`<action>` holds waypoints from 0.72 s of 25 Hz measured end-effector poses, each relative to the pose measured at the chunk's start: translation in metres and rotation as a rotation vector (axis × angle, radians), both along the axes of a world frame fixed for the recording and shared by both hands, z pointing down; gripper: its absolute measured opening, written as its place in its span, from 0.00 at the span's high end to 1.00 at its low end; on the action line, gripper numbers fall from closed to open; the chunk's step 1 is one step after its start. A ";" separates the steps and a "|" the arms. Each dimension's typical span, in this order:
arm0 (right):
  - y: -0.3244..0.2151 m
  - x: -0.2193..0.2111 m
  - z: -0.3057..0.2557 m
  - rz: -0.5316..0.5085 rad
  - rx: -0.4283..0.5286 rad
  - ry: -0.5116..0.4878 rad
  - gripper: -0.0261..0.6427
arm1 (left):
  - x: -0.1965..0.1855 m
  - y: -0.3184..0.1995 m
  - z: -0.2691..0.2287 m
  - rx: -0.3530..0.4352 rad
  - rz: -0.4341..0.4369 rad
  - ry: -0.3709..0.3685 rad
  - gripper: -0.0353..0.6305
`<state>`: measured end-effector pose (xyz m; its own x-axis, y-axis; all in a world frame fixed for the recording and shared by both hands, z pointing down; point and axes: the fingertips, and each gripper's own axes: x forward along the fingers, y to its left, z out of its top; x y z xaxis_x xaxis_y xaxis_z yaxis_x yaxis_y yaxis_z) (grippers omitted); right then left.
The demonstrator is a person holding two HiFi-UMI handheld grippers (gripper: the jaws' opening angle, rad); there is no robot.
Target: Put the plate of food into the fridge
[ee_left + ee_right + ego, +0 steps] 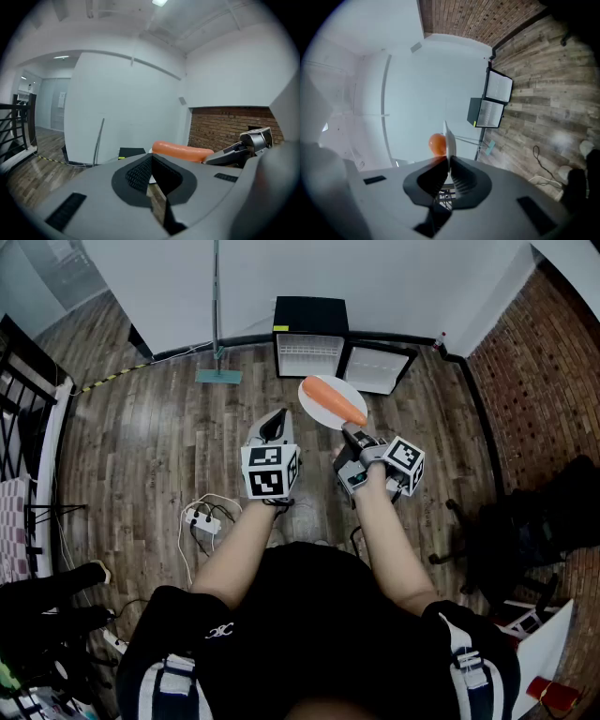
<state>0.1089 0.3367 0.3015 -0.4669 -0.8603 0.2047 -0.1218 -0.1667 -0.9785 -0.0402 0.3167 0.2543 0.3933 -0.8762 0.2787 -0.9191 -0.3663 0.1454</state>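
Grey plastic right gripper (449, 169), held in the person's right hand, with its two black ribbed jaws clamped on the near rim of a round white plate (449, 138). In the right gripper view the plate stands edge-on between the pads. A smooth, orange, elongated piece of food (437, 143) lies on it. In the head view the same gripper (348, 431) holds the plate (345, 390) in the air in front of a small black cube-shaped fridge (309, 317), short of its opening, and the orange food (333, 400) lies diagonally across the plate. The grey plastic left gripper (274, 420) hangs level with the right one, further from the fridge's open door (377, 367). Its jaws meet at the tips with nothing between them, as the left gripper view (151, 164) shows. The fridge stands against a white wall (375, 277), its white interior exposed. Its door is swung fully open to the right. A thin metal pole on a teal base (217, 374) stands left of the fridge. A white power strip (202, 519) lies on the brown wood-plank floor (141, 437), well apart from the fridge.
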 end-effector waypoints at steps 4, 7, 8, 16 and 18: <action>-0.002 -0.019 -0.001 0.001 0.002 -0.003 0.92 | -0.021 -0.004 0.002 -0.004 -0.001 0.008 0.95; -0.005 -0.030 0.000 0.016 -0.012 -0.002 0.92 | -0.034 -0.012 0.004 -0.007 0.009 0.018 0.95; -0.009 -0.034 0.001 0.023 -0.013 -0.007 0.92 | -0.038 -0.015 0.004 -0.007 0.014 0.022 0.95; -0.033 -0.060 0.003 0.090 -0.008 0.000 0.92 | -0.072 -0.044 0.012 -0.017 0.059 0.054 0.95; -0.037 -0.066 0.002 0.098 -0.001 -0.004 0.92 | -0.079 -0.050 0.016 -0.027 0.065 0.051 0.95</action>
